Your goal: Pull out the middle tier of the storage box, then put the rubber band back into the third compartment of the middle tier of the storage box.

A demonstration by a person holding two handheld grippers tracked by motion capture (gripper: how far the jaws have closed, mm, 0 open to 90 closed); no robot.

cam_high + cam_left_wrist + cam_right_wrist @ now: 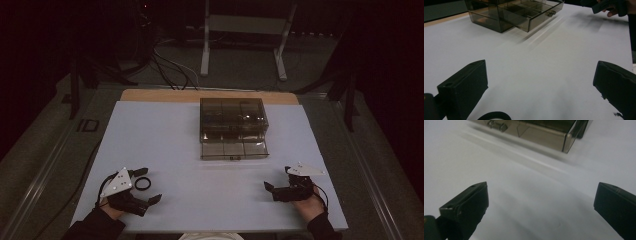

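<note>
A smoky see-through drawer box (233, 116) stands at the middle back of the white table (165, 145), with its bottom drawer (234, 149) pulled out toward me. A black ring (142, 183) lies flat at the front left. My left gripper (149, 185) is open, its jaws on either side of the ring without touching it. At the front right my right gripper (277, 178) is open and holds nothing. The left gripper view has the left gripper (541, 72) wide open, the ring (495, 115) at the bottom edge and the drawer (534, 12) far ahead. The right gripper (541, 192) faces the drawer (541, 132).
A wooden strip (160, 95) runs along the table's back edge. Behind the table, a white stand (205, 50) and loose cables (170, 70) sit on the dark floor. In the left gripper view the other hand and its gripper (604, 6) show at the top right.
</note>
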